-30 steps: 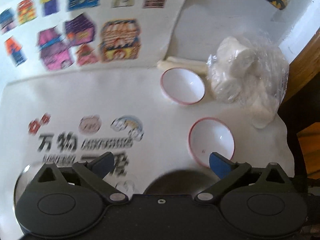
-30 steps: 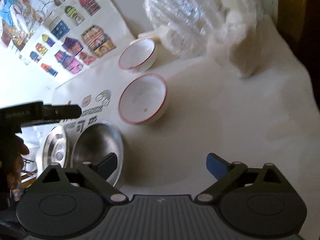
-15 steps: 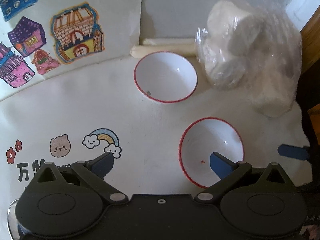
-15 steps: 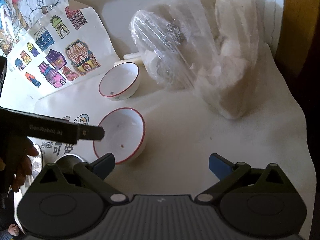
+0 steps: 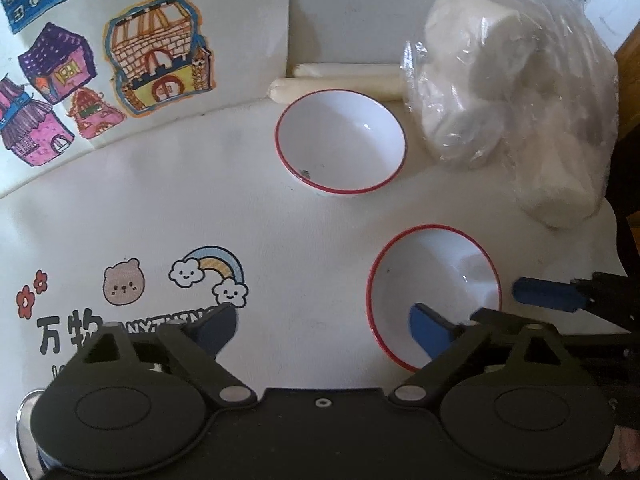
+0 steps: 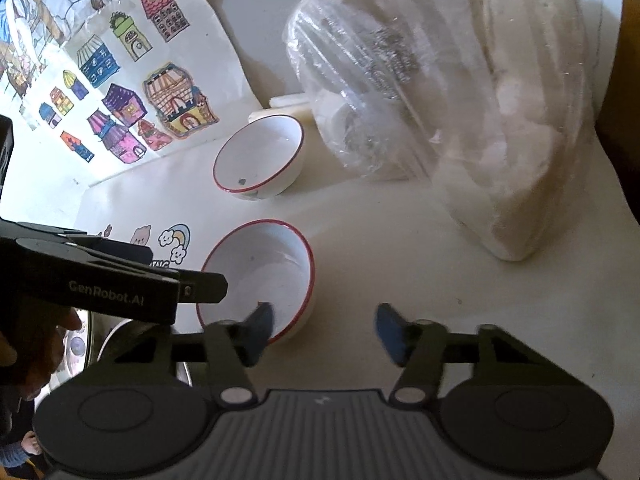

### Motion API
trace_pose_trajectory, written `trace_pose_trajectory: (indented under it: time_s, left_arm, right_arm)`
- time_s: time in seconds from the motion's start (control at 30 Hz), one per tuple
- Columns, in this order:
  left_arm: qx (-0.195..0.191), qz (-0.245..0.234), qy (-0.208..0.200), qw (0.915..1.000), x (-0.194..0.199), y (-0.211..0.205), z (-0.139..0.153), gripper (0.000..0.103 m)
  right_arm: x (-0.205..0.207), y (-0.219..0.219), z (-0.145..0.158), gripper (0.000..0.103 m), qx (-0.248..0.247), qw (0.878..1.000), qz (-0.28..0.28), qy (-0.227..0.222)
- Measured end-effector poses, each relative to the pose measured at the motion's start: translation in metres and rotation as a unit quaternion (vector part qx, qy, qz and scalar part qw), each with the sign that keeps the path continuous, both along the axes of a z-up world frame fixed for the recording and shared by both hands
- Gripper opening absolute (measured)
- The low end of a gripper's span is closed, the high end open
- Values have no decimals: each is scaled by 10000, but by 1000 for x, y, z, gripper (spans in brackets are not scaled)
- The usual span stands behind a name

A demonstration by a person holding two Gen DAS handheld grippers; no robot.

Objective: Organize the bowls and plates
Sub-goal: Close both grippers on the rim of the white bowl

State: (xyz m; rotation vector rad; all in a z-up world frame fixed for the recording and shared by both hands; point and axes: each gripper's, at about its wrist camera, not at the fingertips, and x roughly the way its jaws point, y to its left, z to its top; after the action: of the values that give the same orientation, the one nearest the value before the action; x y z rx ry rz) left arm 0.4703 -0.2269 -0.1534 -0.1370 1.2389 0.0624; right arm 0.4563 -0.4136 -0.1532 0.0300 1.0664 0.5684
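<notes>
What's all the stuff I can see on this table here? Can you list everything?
Bowls: two, white with red rims; near bowl between the two grippers, far bowl behind it by the pictures.
Metal dishes: at least two, silver, lower left, mostly hidden.
Plastic bags: clear, holding white lumps, right of the bowls.
White rolls: two, cream, behind the far bowl.
House pictures: one sheet, many colours, propped at back left.
Tablecloth: one, white with cartoon prints, under everything.
Left gripper: black with blue pads, one finger inside the near bowl; jaws just been closing, not gripping.
Right gripper: same, jaws just been closing across the near bowl's rim.
Hand: one, holding the left gripper.
</notes>
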Motion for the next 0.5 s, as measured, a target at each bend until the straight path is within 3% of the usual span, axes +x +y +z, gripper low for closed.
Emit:
trace_pose_trajectory:
  time_s: [0.13, 0.23, 0.3, 0.43, 0.5]
  left_arm:
    - [-137, -67, 11, 9999, -1, -1, -1, 76]
    - [-373, -46, 68, 9993, 0, -1, -4, 60]
    - [-485, -2, 114, 9988, 0, -1, -6, 43]
    - [-661, -66, 196, 9976, 2, -4, -12, 31]
    - [-838, -68, 189, 9963, 4, -4, -15, 15]
  right_arm:
    - [1, 0, -2, 48, 72, 9999, -17, 71]
    - [2, 0, -3, 39, 165, 9997, -51, 158]
    - [3, 1, -4, 35, 204, 9996, -85, 197]
    - [4, 1, -7, 24, 396, 9982, -230, 394]
    - [6, 0, -10, 19, 517, 9967, -351, 514]
